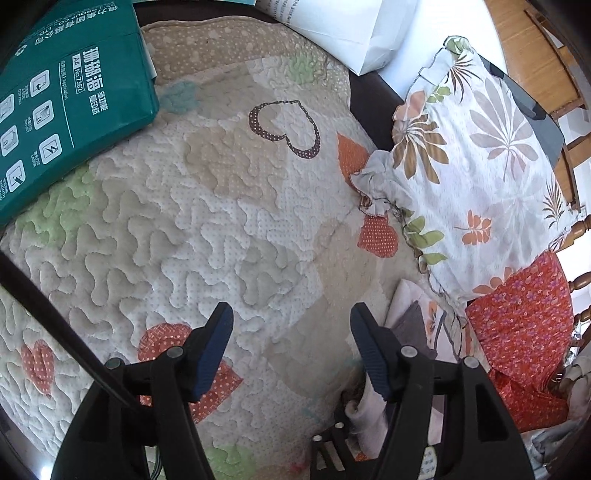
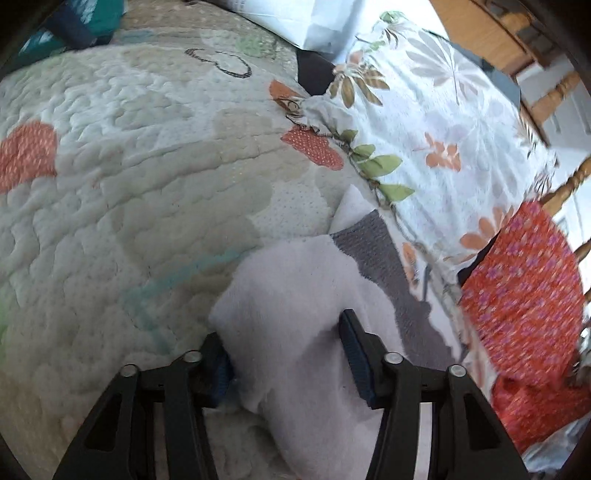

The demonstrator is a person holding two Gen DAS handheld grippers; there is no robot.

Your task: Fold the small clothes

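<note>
A small white garment with a grey band [image 2: 291,295] lies on the quilted mat [image 2: 129,166], folded over itself. My right gripper [image 2: 284,332] is open, its jaws standing either side of the white cloth, which fills the gap between them. My left gripper [image 1: 291,332] is open and empty above the quilted mat [image 1: 203,221]. A bit of the white and grey garment [image 1: 410,321] shows just right of its right finger; the right gripper's black frame [image 1: 332,450] shows at the bottom edge.
A green paper ream [image 1: 62,92] lies at the mat's far left. A floral pillowcase [image 1: 480,166] and red flowered cloth [image 1: 524,332] lie at the right. A white bag [image 1: 351,33] stands at the back. Wooden chair rails [image 2: 565,184] are at the right.
</note>
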